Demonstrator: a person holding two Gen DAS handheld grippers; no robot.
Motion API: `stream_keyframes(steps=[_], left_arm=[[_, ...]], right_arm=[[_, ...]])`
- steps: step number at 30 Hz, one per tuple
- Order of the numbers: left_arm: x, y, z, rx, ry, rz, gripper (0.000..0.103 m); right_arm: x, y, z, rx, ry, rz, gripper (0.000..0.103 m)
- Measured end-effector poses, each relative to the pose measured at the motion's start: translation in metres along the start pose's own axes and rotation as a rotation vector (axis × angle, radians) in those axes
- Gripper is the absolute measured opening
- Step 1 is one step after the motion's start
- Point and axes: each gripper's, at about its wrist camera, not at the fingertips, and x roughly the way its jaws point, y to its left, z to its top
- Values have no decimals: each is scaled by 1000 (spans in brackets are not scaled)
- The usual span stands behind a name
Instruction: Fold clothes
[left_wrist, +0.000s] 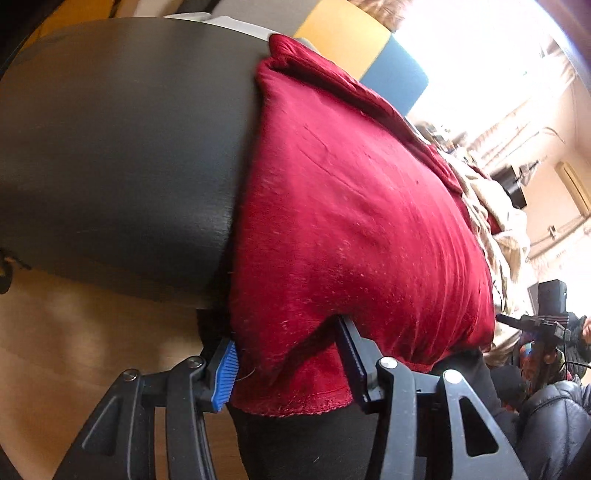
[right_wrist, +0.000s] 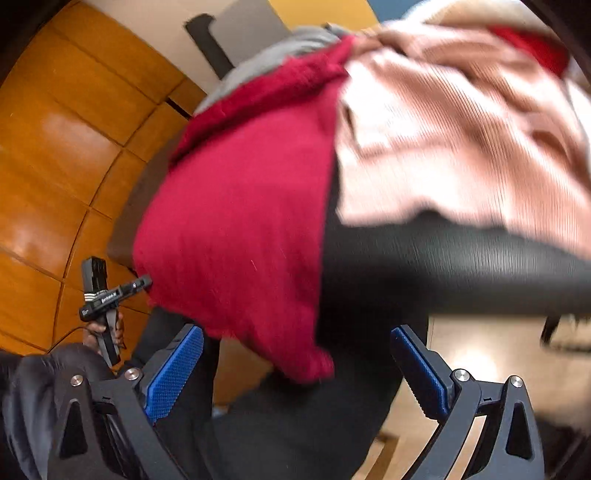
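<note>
A dark red garment (left_wrist: 351, 221) lies flat on the black table (left_wrist: 110, 147), and its near hem hangs over the table's front edge. My left gripper (left_wrist: 286, 343) sits at that hem. The hem lies loose between its blue-padded fingers (left_wrist: 225, 373), which stand apart. In the blurred right wrist view the same red garment (right_wrist: 240, 221) shows a corner drooping off the table (right_wrist: 443, 273). My right gripper (right_wrist: 297, 332) is open wide just below that corner and holds nothing. The left gripper's body (right_wrist: 105, 295) shows at the garment's left edge, held in a hand.
A pile of pink and beige clothes (right_wrist: 461, 140) lies on the table right of the red garment, also seen as beige clothes (left_wrist: 495, 214). A grey cloth (right_wrist: 280, 51) lies behind it. Orange wooden flooring (right_wrist: 55, 147) surrounds the table. A person's dark padded sleeve (right_wrist: 33, 398) is close by.
</note>
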Motion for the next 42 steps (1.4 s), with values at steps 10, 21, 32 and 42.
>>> stream_keyframes(steps=[10,21,32,42], left_arm=[[3,-14,-4,67,14,-10,51],[2,-10,-3,44,86,-50,31],[-61,-27,16,-1,-34,-379,12],[-75,-64,109,12,-240,-553,11]], right_arm=[[79,14,5,-81,156,46,16],[76,20,-6,-91,160,63,13],[20,52,21,-60,3,322,9],[0,64,88,-8,-174,468,9]])
